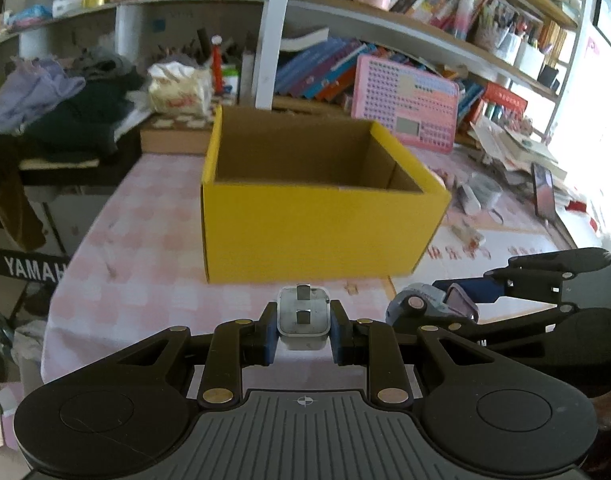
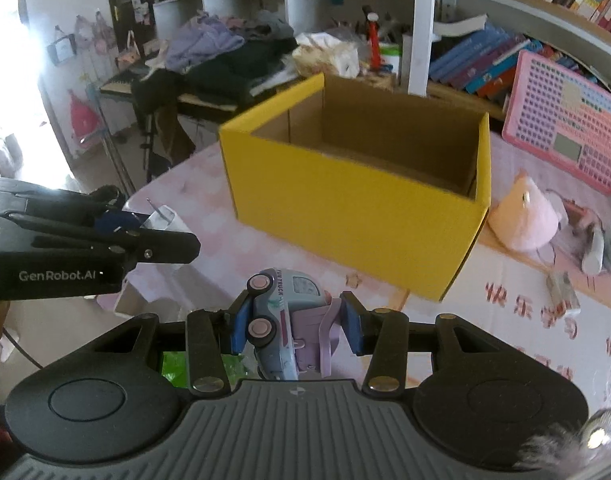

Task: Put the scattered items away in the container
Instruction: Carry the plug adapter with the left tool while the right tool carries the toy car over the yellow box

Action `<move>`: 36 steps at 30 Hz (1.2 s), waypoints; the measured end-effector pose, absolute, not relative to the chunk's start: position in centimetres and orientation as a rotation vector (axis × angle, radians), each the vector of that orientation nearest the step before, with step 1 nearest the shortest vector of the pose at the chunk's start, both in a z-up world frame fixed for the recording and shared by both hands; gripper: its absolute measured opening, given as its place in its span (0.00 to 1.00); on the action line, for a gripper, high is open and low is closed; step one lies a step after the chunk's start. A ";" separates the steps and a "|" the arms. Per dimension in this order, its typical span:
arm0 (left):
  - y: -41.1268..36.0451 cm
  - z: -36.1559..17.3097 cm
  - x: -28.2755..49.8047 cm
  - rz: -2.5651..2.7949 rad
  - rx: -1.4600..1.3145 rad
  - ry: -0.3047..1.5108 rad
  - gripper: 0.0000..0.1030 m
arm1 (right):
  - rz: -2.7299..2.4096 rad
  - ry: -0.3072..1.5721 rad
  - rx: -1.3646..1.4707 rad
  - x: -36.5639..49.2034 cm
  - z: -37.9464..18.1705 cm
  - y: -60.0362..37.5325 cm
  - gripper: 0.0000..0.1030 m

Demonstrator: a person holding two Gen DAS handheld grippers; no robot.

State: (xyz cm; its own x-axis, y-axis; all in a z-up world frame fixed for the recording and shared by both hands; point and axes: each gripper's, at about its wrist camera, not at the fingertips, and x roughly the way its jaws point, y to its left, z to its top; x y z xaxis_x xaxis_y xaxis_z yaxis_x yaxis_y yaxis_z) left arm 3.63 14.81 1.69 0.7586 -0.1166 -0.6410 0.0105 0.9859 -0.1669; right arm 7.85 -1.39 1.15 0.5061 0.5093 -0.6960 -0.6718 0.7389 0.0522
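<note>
An open yellow cardboard box (image 1: 317,224) (image 2: 345,208) stands on the pink checked tablecloth, ahead of both grippers; what shows of its inside is bare. My left gripper (image 1: 303,330) is shut on a white plug adapter (image 1: 303,314), prongs facing up, just short of the box's near wall. My right gripper (image 2: 295,326) is shut on a toy truck (image 2: 283,316), pale blue with a lilac back and pink wheels, held tilted. In the left wrist view the right gripper (image 1: 457,304) with the truck (image 1: 415,306) shows at the right. In the right wrist view the left gripper (image 2: 161,228) shows at the left.
A pink and orange plush toy (image 2: 525,220) lies right of the box, with small scattered items (image 2: 561,292) beyond it. A pink keyboard toy (image 1: 405,104) leans on bookshelves behind. A phone (image 1: 543,190) and papers lie far right. Clothes (image 1: 65,108) are piled on a keyboard at left.
</note>
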 end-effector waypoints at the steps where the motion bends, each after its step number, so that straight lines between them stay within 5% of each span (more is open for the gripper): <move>1: 14.8 2.0 3.8 -0.069 -0.157 0.699 0.23 | 0.720 0.749 -0.235 8.2 1.4 -1.4 0.42; 18: 15.2 7.0 12.2 -0.052 -0.102 0.528 0.23 | 0.740 0.546 -0.243 18.3 7.7 -0.7 0.42; 36: 15.0 0.2 24.8 -0.004 0.040 0.794 0.23 | 0.861 0.787 -0.621 29.4 -1.0 5.2 0.42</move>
